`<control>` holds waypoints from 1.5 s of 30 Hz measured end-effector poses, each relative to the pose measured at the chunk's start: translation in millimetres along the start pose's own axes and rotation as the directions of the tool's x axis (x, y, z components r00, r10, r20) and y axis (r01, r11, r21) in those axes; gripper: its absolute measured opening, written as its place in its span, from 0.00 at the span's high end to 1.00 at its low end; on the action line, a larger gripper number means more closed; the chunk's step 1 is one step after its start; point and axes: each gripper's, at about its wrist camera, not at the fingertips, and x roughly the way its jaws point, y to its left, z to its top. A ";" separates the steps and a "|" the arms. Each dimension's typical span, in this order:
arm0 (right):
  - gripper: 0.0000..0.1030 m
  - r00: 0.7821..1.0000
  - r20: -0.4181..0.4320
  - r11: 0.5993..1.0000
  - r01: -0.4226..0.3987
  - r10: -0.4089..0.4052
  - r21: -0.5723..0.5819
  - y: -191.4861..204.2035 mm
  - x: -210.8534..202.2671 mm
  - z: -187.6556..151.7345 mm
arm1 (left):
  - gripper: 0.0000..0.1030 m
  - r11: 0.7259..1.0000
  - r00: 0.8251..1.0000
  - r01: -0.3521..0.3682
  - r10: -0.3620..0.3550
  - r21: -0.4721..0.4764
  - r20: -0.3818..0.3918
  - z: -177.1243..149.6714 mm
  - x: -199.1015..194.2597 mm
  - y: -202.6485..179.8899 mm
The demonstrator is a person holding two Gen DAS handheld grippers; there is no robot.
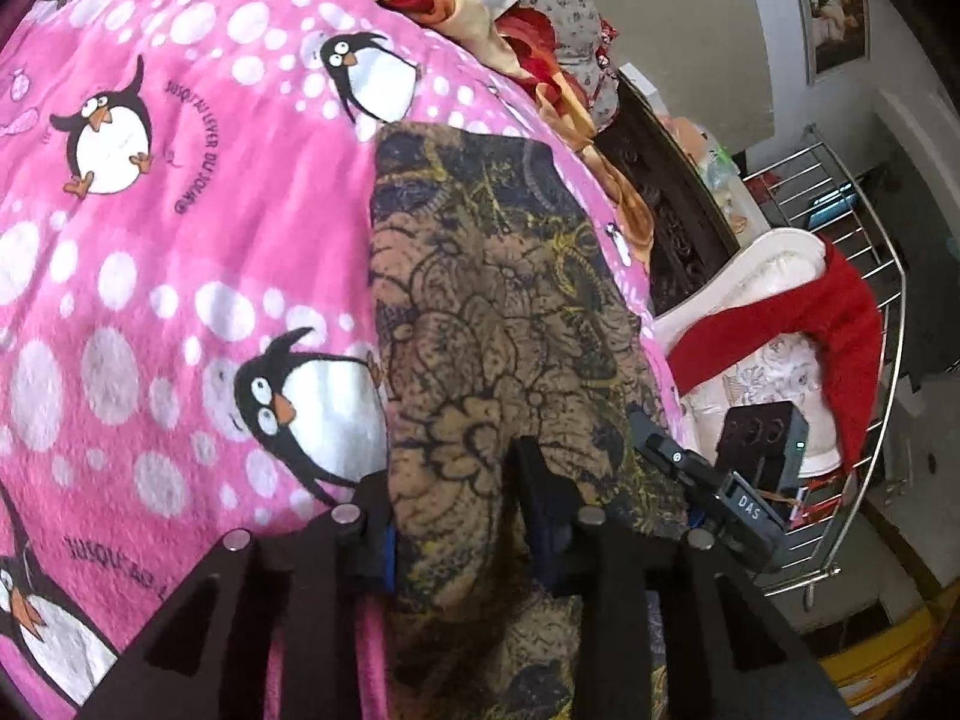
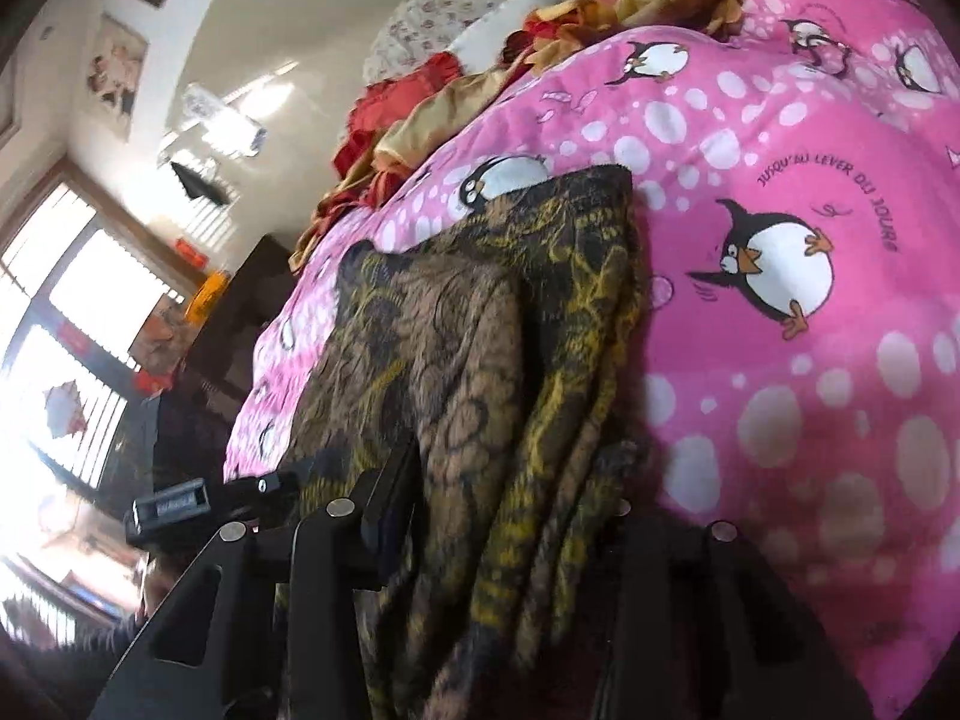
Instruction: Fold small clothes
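A brown garment (image 1: pixel 498 300) with a dark and yellow floral print lies in a long strip on the pink penguin blanket (image 1: pixel 180 240). My left gripper (image 1: pixel 456 498) is at its near end, and the cloth fills the gap between the two black fingers, pinched there. In the right wrist view the same garment (image 2: pixel 468 330) is bunched into folds. My right gripper (image 2: pixel 510 510) is shut on a thick bundle of it, and the cloth hides the right finger. Each gripper shows in the other's view at the garment's edge: the right gripper (image 1: pixel 654 438) and the left gripper (image 2: pixel 270 483).
Red and gold bedding (image 1: pixel 528 54) is piled at the bed's far end. Beside the bed stand a dark carved frame (image 1: pixel 672 204), a metal rack (image 1: pixel 852 276) with a red cloth (image 1: pixel 840 324) over white items, and a bright window (image 2: pixel 66 312).
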 end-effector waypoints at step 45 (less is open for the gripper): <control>0.82 0.998 -0.061 1.000 -0.022 0.021 -0.004 93.0 80.8 6.7 | 0.87 0.938 0.954 -0.282 0.253 0.202 0.160 28.4 -103.1 23.2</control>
